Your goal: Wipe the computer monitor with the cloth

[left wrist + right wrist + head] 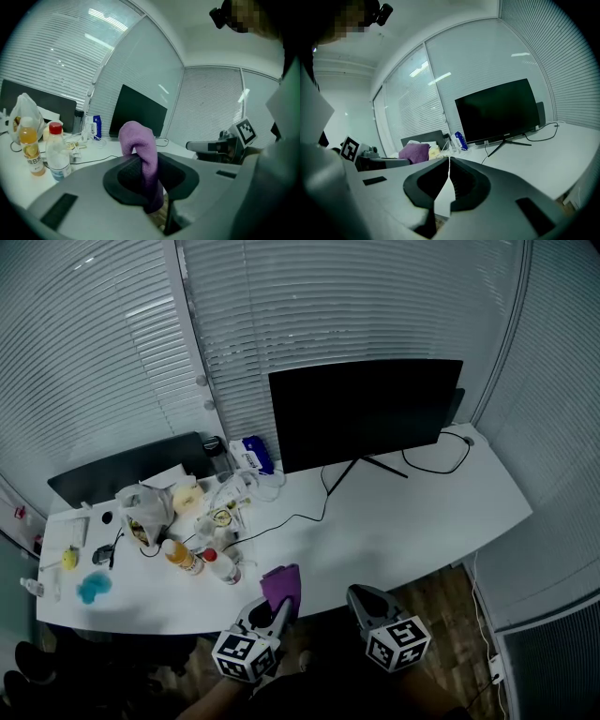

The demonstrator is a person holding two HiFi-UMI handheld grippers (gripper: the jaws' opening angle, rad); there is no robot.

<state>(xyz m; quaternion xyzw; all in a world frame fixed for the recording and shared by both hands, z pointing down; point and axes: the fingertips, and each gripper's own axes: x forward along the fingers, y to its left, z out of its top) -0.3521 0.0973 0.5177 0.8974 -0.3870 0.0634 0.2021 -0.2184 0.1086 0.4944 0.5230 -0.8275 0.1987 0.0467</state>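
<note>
The left gripper point(150, 165) is clamping the purple cloth point(139, 137). Its jaws are pinching the lower part, and the upper end is flopping over above the tips. The right gripper point(449, 165) is sitting with its jaws together and nothing between them.

Both are hovering off the near edge of the desk point(422, 521), well short of the monitor point(366, 412). The monitor is standing upright at the far side, with its screen facing the person. From the cloth it is lying ahead and a bit to the right. Its long axis is running left-right, so the wipe is likely calling for sideways strokes.

The right gripper is sitting more squarely in front of the monitor, but the left gripper is carrying the cloth, so the forward reach probably falls to it. The bottles point(197, 561) are standing to the left of the monitor, off the likely path.
</note>
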